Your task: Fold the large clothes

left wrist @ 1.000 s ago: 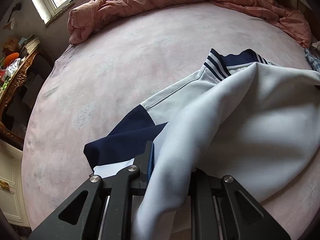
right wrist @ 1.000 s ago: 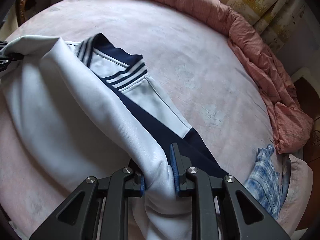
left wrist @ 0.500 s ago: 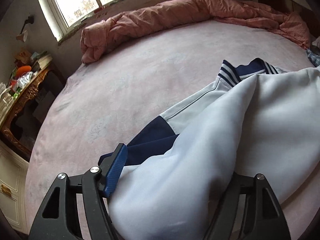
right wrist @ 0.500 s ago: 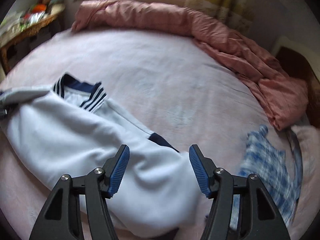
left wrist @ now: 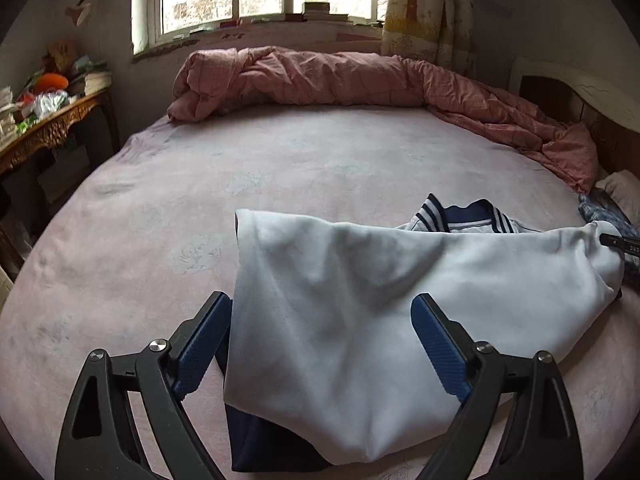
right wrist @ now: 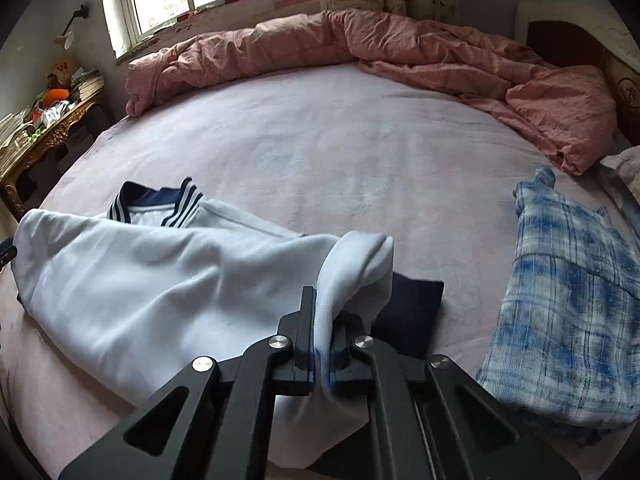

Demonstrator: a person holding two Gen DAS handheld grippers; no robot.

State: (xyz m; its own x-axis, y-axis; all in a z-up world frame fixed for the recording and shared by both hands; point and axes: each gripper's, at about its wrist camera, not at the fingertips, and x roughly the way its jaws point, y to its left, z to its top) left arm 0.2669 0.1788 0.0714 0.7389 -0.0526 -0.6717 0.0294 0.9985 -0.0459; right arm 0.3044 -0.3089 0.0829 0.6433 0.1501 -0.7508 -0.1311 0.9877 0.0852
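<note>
The white and navy jacket (left wrist: 360, 312) is spread across the near side of the pink bed (left wrist: 280, 168), its striped collar (right wrist: 160, 204) turned toward the rolled salmon quilt (left wrist: 340, 76). The left gripper (left wrist: 320, 344) has just been opened wide, the cloth lying loose between its fingers (left wrist: 200, 344). The right gripper (right wrist: 322, 344) has just been closed, and a fold of white fabric is pinched tight, beside a blue checked garment (right wrist: 568, 312).

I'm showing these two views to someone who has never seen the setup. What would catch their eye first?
Probably the white jacket with its navy striped collar, heaped at the near edge of the pink bed. The right tool is clamped on a fold of it, having just closed, while the left tool has just opened, its pads clear of the cloth. A rumpled salmon quilt lines the far side.
</note>
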